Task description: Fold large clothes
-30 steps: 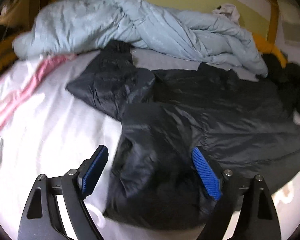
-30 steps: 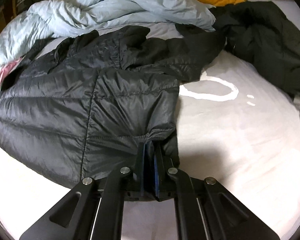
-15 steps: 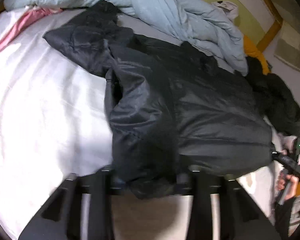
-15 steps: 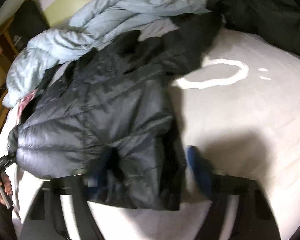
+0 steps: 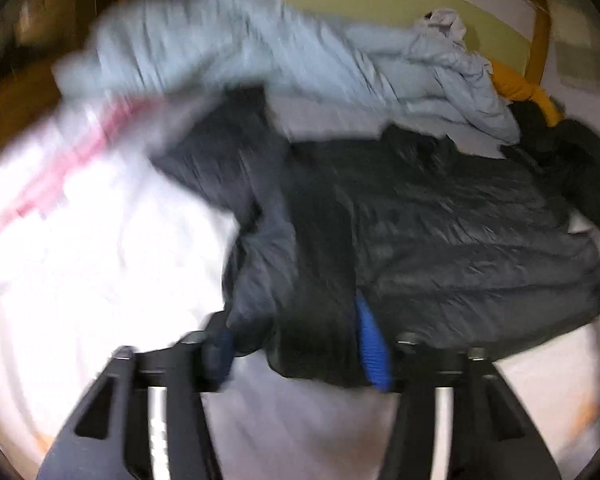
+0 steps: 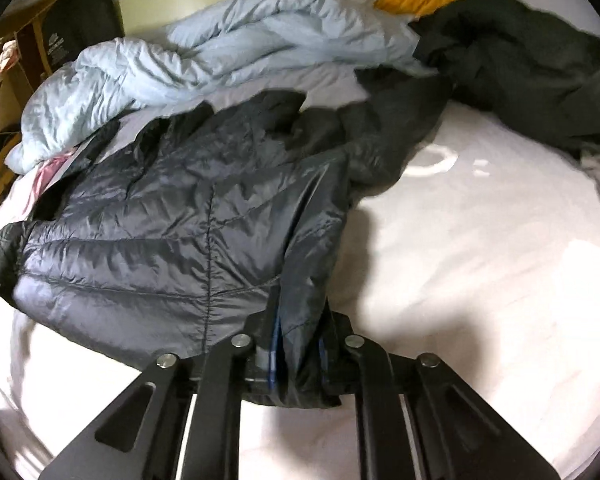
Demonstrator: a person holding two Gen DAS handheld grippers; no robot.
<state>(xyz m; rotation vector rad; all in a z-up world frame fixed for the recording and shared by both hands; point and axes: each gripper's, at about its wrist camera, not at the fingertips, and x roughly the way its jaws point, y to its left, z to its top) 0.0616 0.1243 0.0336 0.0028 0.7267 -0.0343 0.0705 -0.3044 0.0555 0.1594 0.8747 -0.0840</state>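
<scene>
Dark quilted fabric, the black puffer jacket (image 6: 172, 240), is spread across the white bed (image 6: 479, 280) at frame centre. Its bunched hem is clamped between the pads of the right hand-held gripper (image 6: 298, 354) at lower centre. In the blurred left view, a fold of the jacket (image 5: 439, 232) is seen between the jaws of the left hand-held gripper (image 5: 300, 354), which have just been opening; whether it is pressed cannot be told. A pale blue duvet (image 6: 220, 60) is heaped along the upper frame.
</scene>
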